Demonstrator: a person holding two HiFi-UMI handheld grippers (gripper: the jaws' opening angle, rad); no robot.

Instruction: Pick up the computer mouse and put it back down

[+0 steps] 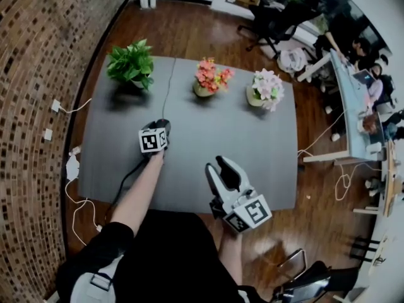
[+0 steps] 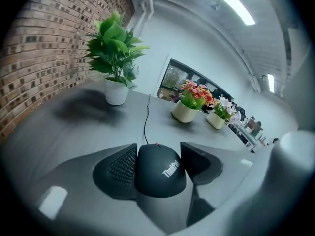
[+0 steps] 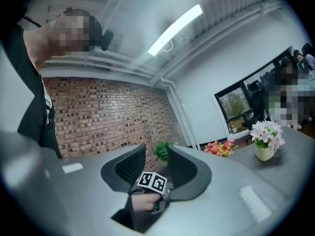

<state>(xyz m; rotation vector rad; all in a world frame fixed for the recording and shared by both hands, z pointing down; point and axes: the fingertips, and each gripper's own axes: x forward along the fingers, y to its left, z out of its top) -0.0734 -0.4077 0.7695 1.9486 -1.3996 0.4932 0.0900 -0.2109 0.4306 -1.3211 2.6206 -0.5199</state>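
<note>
A black computer mouse [image 2: 157, 173] with a red scroll wheel sits between the jaws of my left gripper [image 2: 158, 149], and both pads press its sides. Its thin black cable [image 2: 146, 117] runs away across the grey table [image 1: 265, 150] towards the far edge. I cannot tell whether the mouse rests on the table or hangs just above it. In the head view my left gripper [image 1: 158, 128] is over the table's left half, and its marker cube hides most of the mouse. My right gripper [image 1: 222, 169] is near the table's front edge, open and empty. It is seen again in its own view as the right gripper [image 3: 156, 156].
Three pots stand in a row along the far side of the table: a green plant [image 1: 131, 65] at the left, orange-pink flowers [image 1: 211, 77] in the middle and white-pink flowers [image 1: 266, 87] at the right. A brick wall runs along the left. Desks with people are at the far right.
</note>
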